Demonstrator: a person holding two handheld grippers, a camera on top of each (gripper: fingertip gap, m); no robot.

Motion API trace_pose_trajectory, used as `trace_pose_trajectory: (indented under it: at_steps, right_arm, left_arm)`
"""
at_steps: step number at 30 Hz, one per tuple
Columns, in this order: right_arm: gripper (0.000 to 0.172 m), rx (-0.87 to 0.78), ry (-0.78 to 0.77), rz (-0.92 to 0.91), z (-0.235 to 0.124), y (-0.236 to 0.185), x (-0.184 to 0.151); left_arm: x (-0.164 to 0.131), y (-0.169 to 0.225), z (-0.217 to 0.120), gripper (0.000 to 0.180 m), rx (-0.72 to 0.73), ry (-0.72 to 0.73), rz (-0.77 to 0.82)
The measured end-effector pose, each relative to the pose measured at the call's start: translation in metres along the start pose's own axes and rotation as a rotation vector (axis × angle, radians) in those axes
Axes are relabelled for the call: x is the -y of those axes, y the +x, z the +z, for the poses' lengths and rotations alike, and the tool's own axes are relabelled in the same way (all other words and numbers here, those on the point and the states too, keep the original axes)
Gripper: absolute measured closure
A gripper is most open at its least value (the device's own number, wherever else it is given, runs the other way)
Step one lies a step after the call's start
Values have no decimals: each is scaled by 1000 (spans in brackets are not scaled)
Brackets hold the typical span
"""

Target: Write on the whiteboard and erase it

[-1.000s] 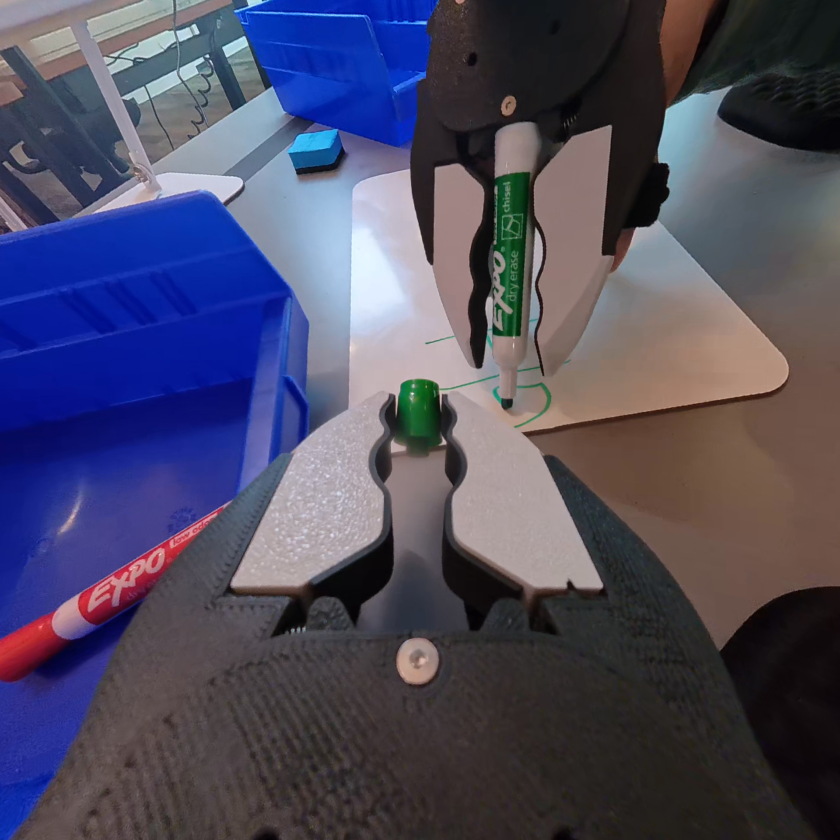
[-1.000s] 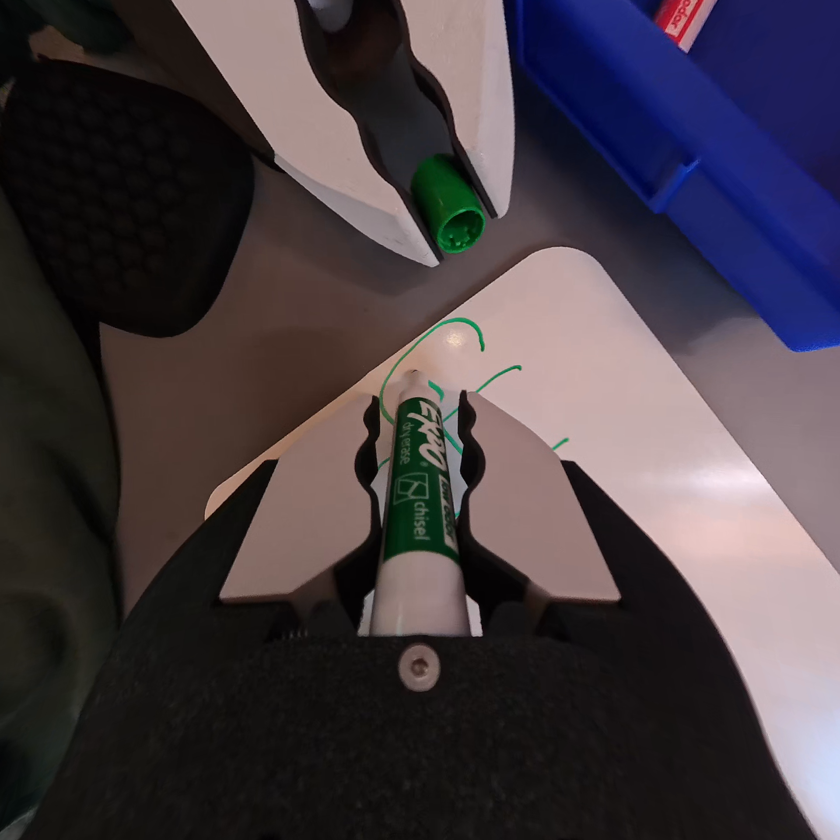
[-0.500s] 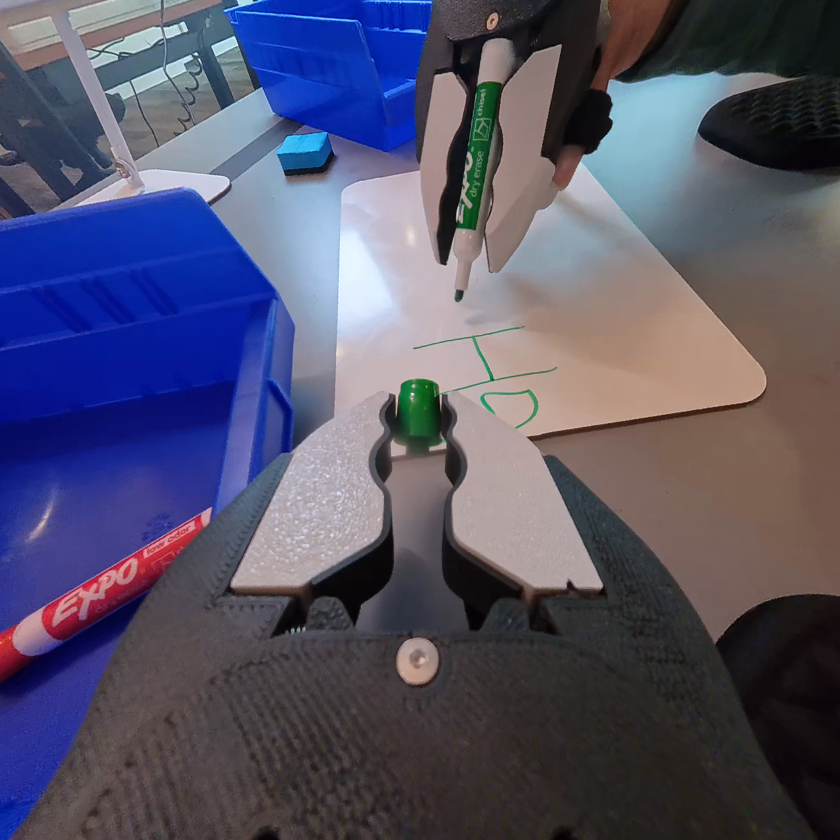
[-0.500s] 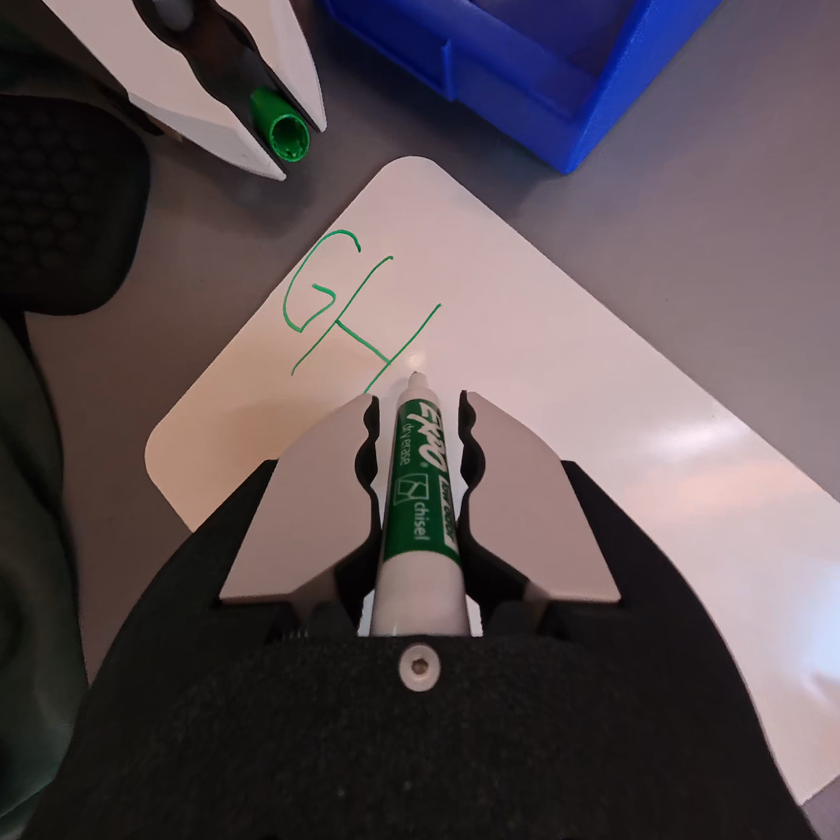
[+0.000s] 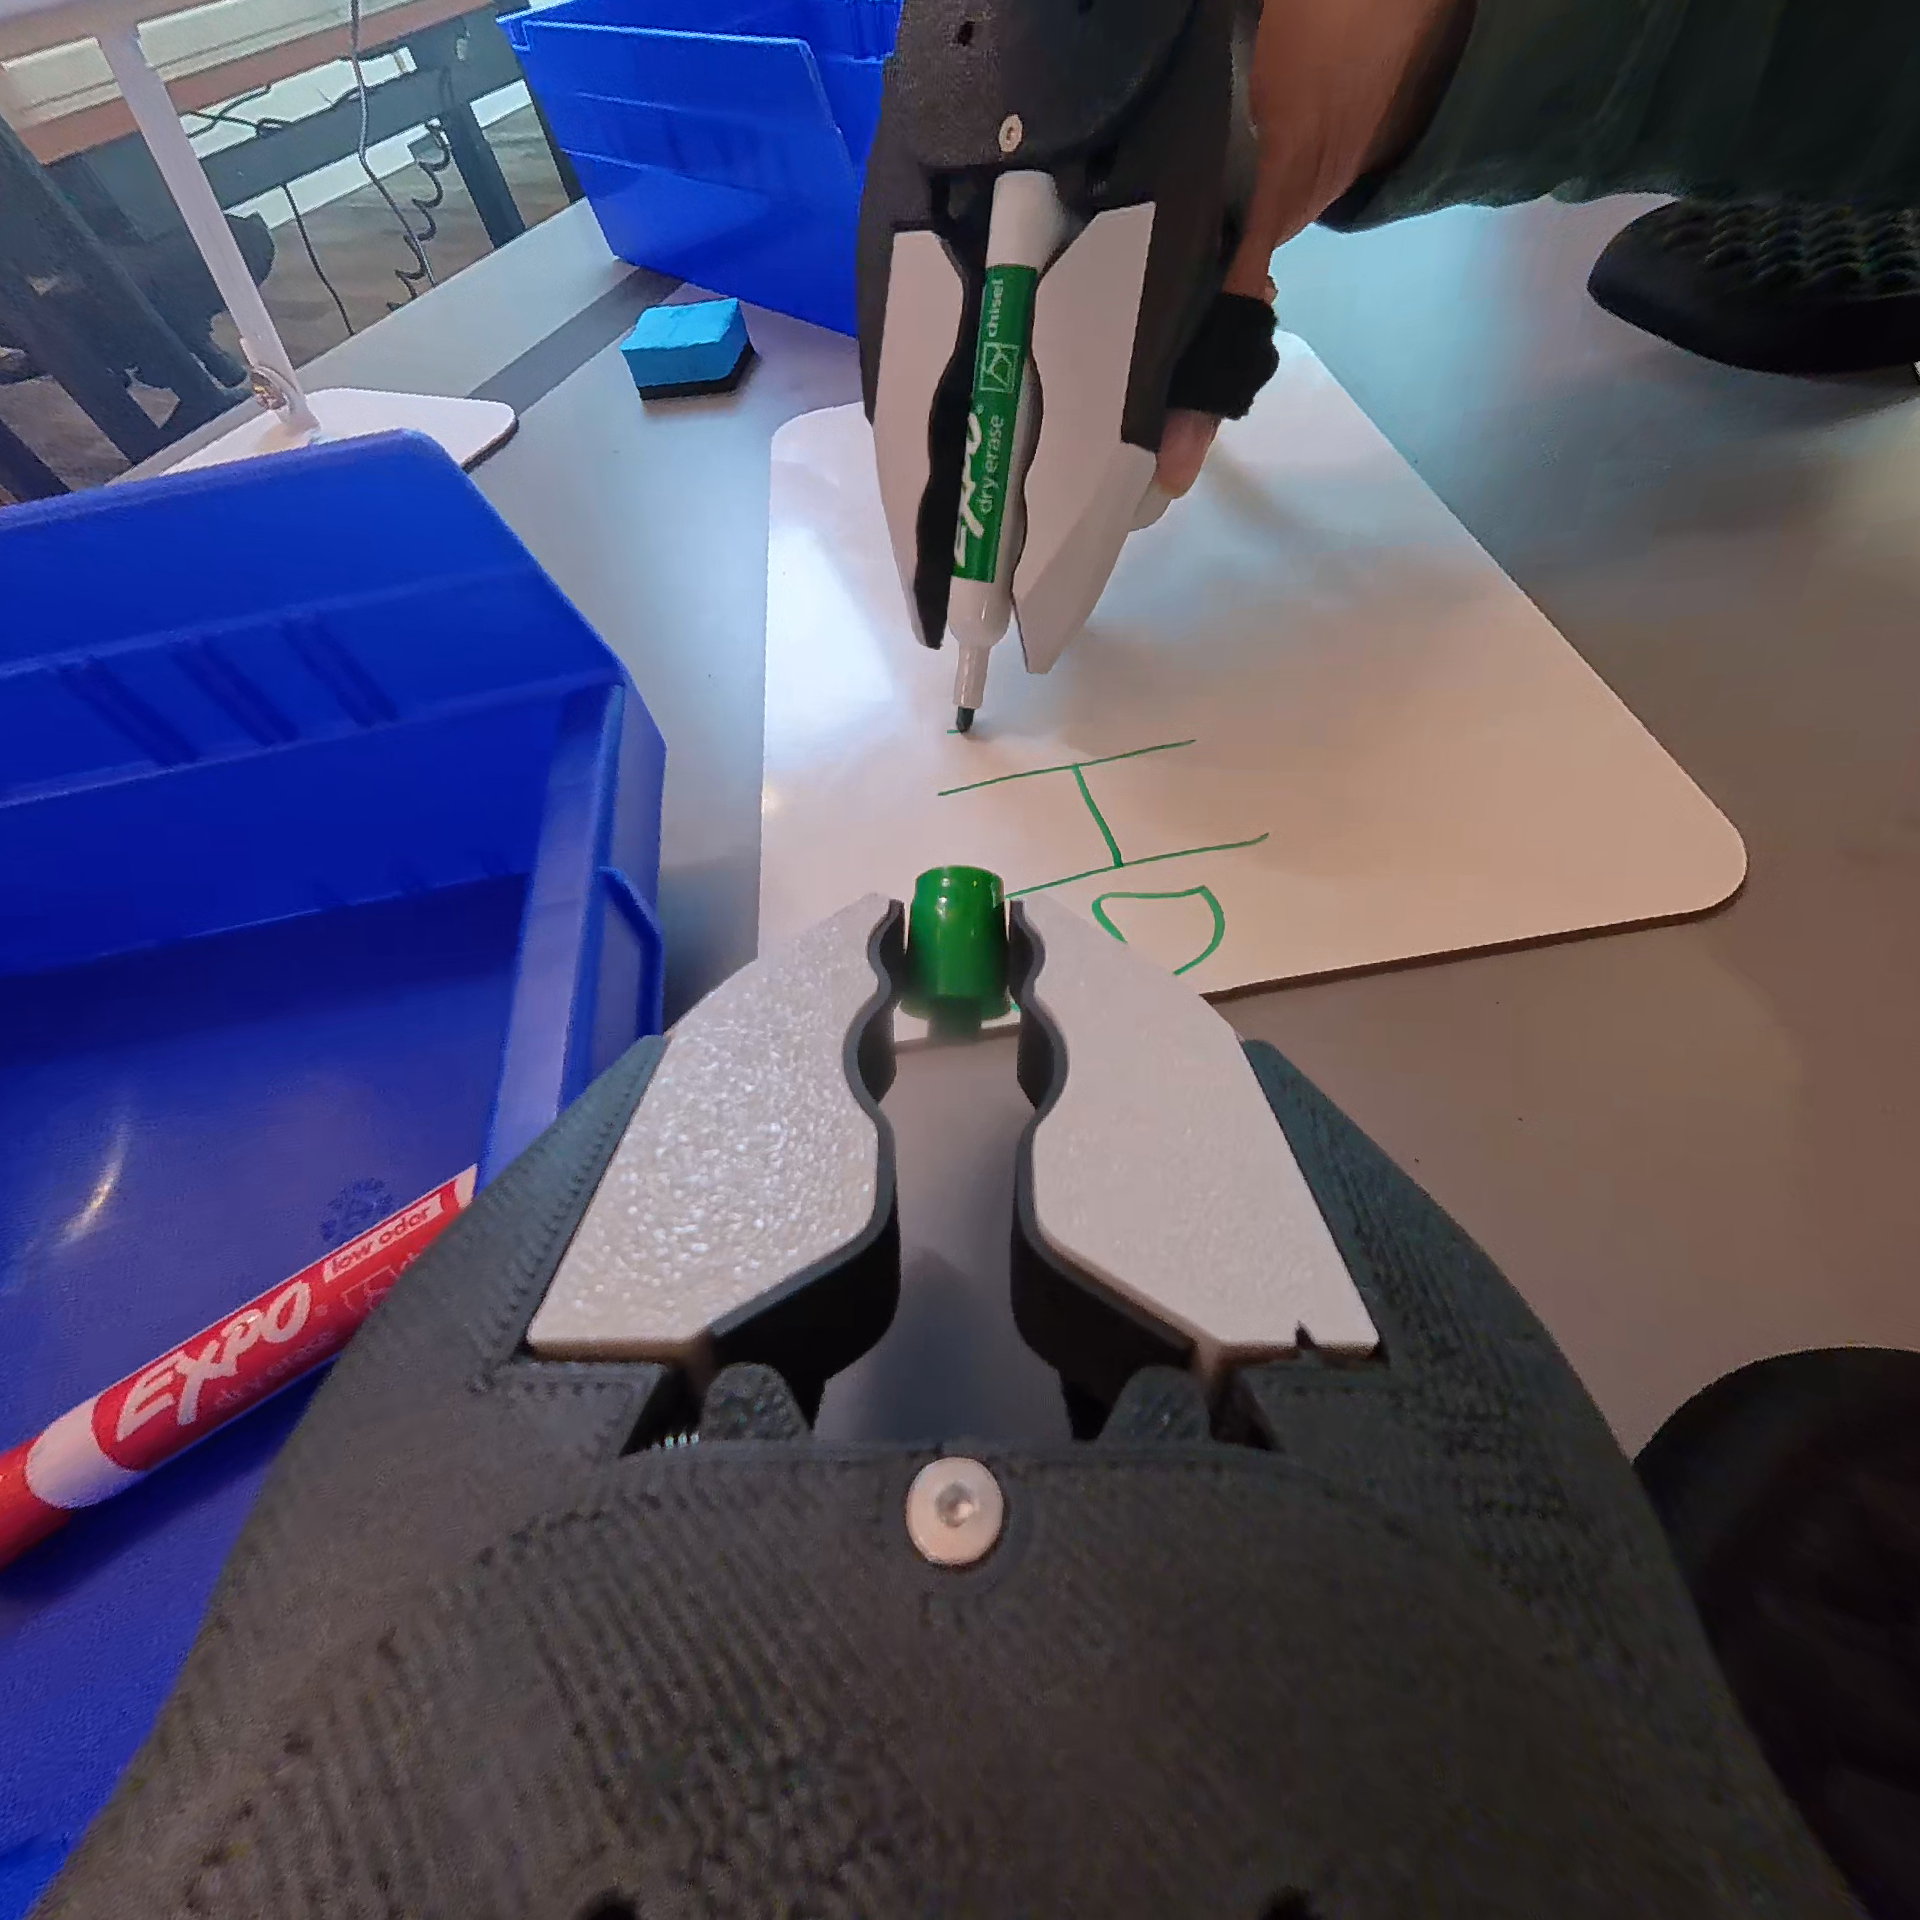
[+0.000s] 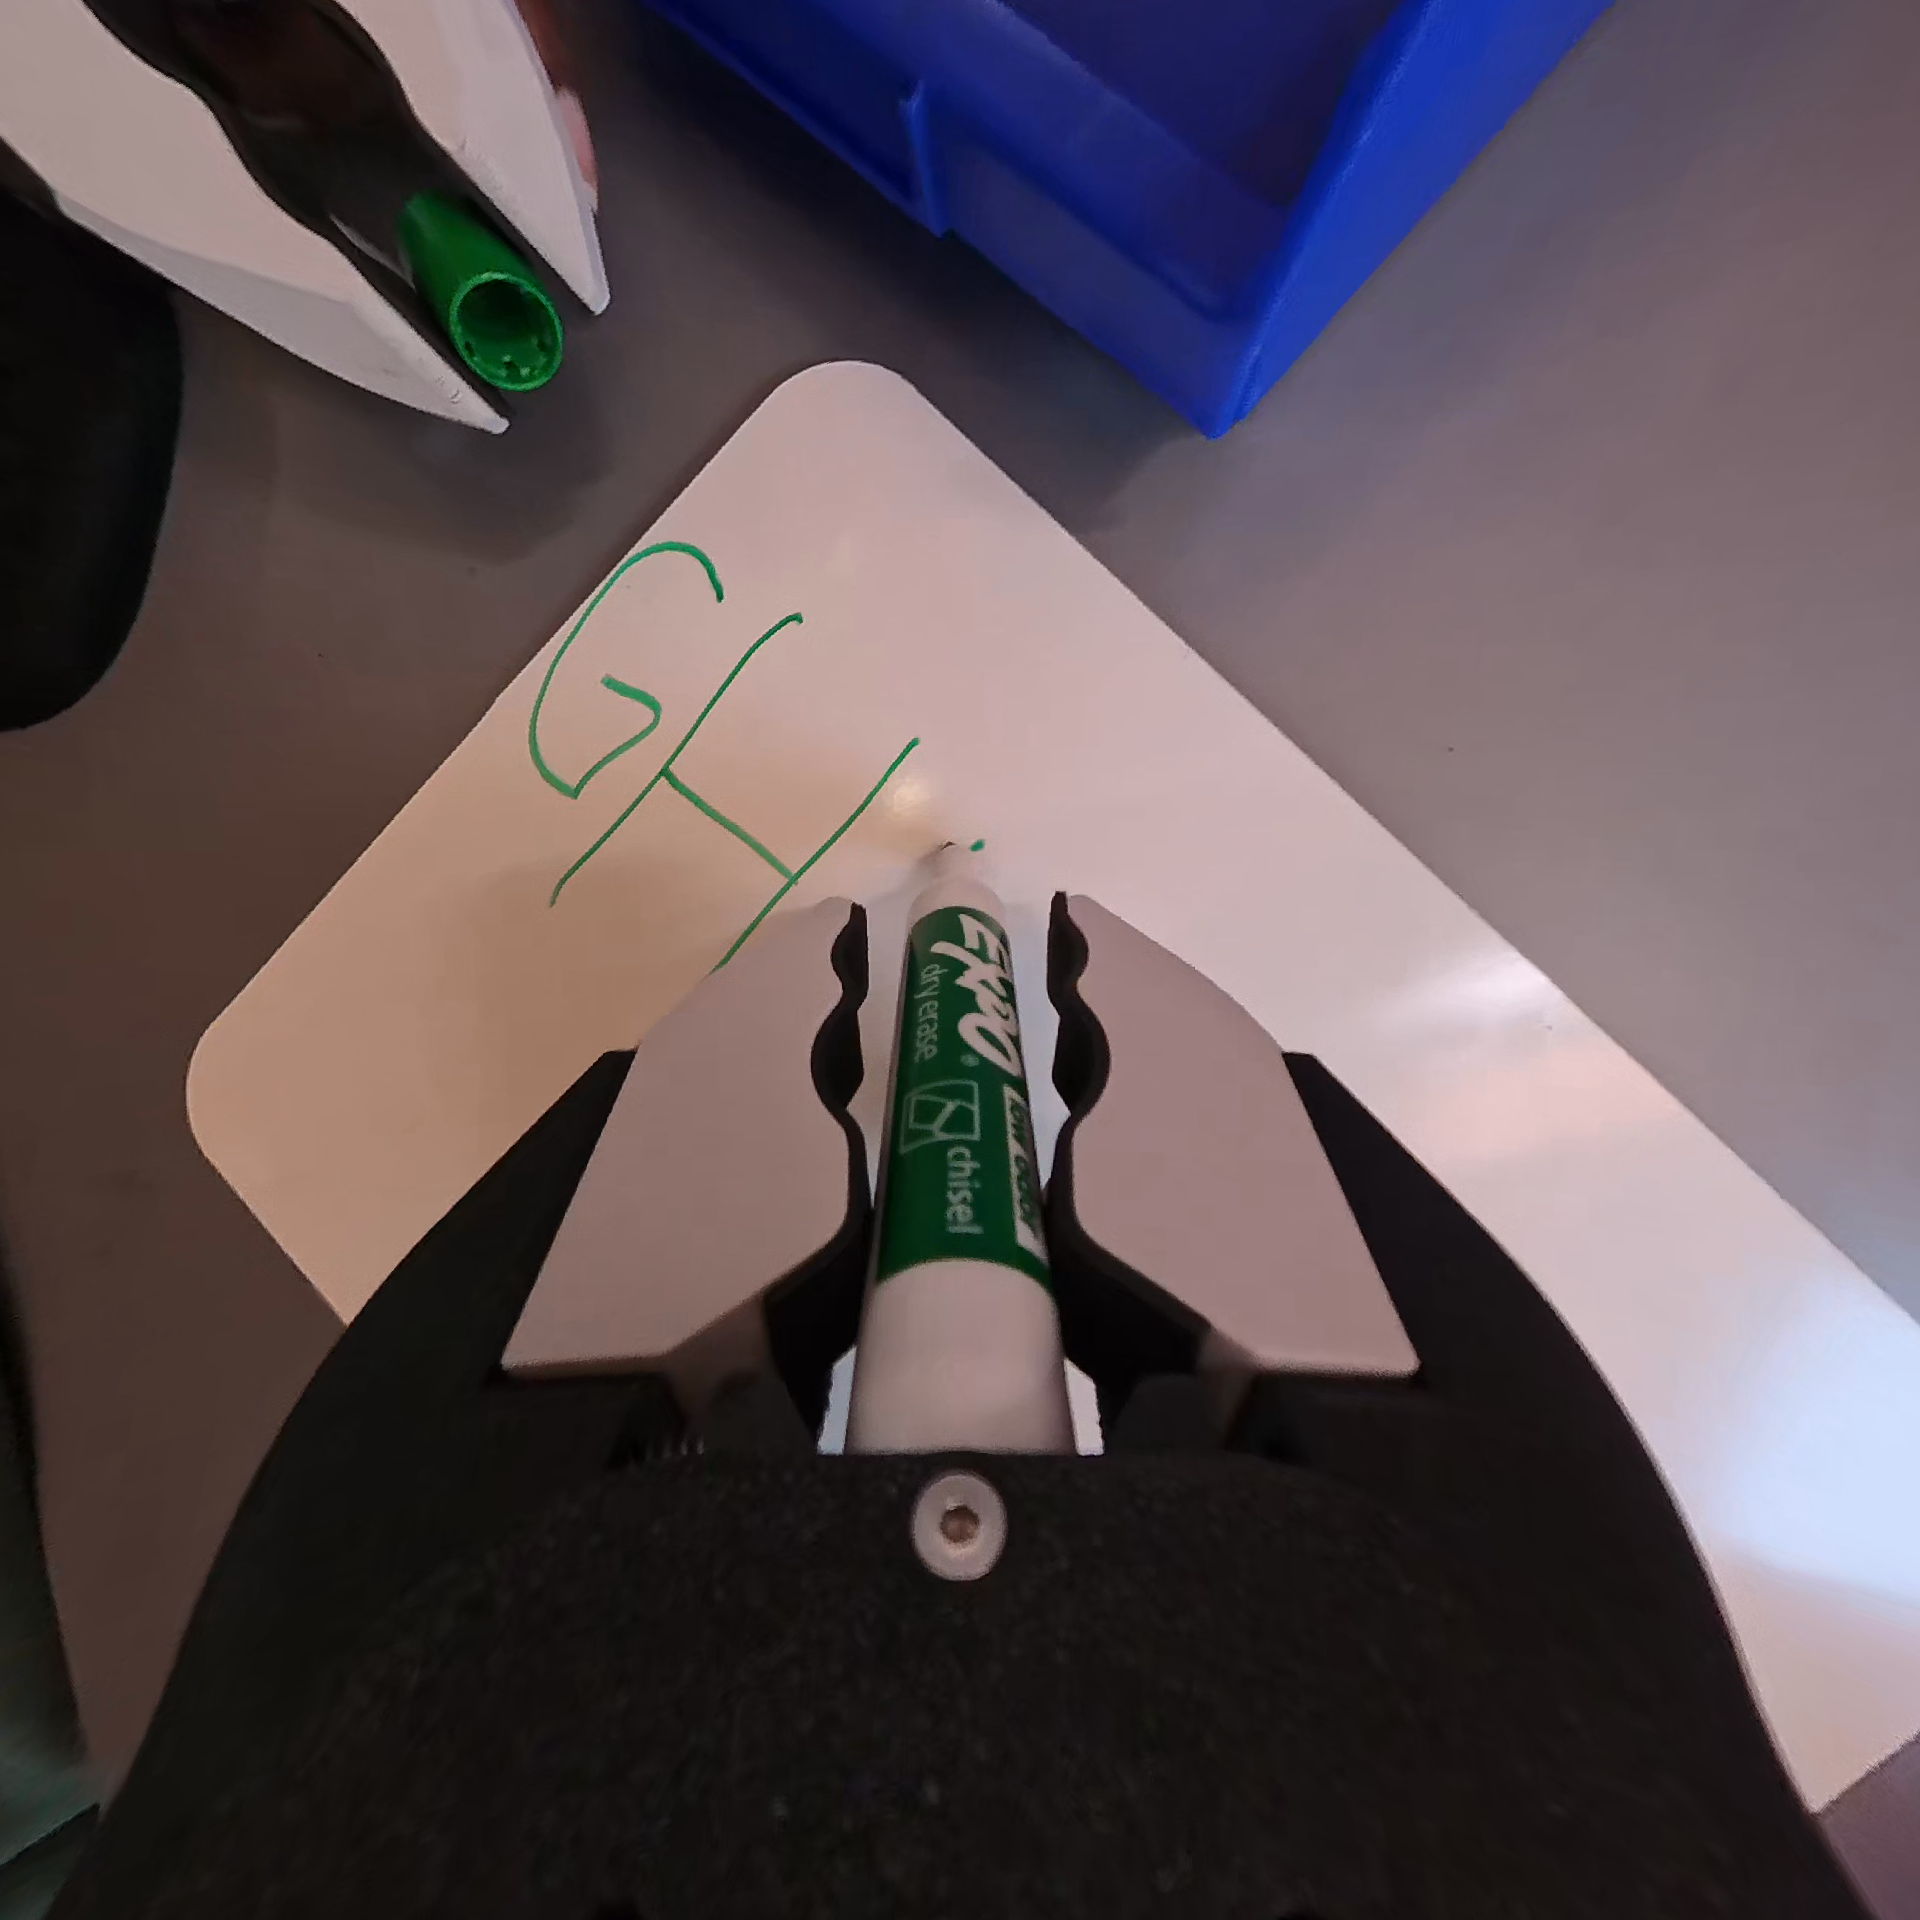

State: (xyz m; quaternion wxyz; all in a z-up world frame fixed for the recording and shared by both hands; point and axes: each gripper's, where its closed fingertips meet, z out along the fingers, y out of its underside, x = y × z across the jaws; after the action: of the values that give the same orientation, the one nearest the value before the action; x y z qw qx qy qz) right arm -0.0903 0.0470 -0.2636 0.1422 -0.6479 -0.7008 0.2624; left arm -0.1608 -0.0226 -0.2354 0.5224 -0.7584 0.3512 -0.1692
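Observation:
A white whiteboard (image 5: 1351, 644) lies on the grey table, with green strokes (image 5: 1101, 821) near its close corner. My left gripper (image 5: 954, 914) is shut on a green marker cap (image 5: 954, 940) and hovers just off that corner. The right wrist view shows it too (image 6: 540, 353), with the cap (image 6: 488, 312) between its fingers. My right gripper (image 6: 954, 914) is shut on a green dry-erase marker (image 6: 961, 1122). The marker's tip touches the whiteboard (image 6: 1247, 779) next to the strokes (image 6: 665, 717), beside a small fresh dot. The left wrist view shows this gripper (image 5: 982, 644) holding the marker (image 5: 987, 447) nearly upright.
A blue bin (image 5: 260, 779) left of the board holds a red marker (image 5: 208, 1371). A blue eraser (image 5: 686, 348) lies beyond the board, near a second blue bin (image 5: 707, 135) and a white stand base (image 5: 395, 416). A black object (image 5: 1766, 291) is at far right. There is about 11 centimetres between the tips of the two grippers.
My right gripper carried the marker from the near corner farther along the board, lifted it, and has set the tip down again past the finished strokes. My left gripper still holds the cap, unmoved.

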Motion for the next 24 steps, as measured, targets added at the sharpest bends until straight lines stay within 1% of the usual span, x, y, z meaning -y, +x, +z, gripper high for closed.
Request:
trace_pose_trajectory:
  at_steps: [9, 10, 11, 15, 18, 24]
  right_arm:
    - [138, 28, -54, -15, -16, -34, -32]
    - [136, 23, -47, -19, -16, -34, -31]
    - [138, 16, -36, -19, -16, -32, -28]
    - [136, -4, 32, -12, -12, -15, -4]
    - [137, 0, 50, -11, -5, -6, 8]
    - [137, 25, 38, -13, 9, -6, 12]
  left_arm:
    - [0, 4, 4, 161, -12, 0, -4]
    - [0, 5, 4, 161, -14, -1, -1]
    - [0, 5, 5, 162, -15, -3, 1]
    - [0, 7, 5, 162, -14, -3, 4]
    - [0, 5, 5, 161, -12, -1, -2]
    - [0, 4, 4, 162, -15, -2, -7]
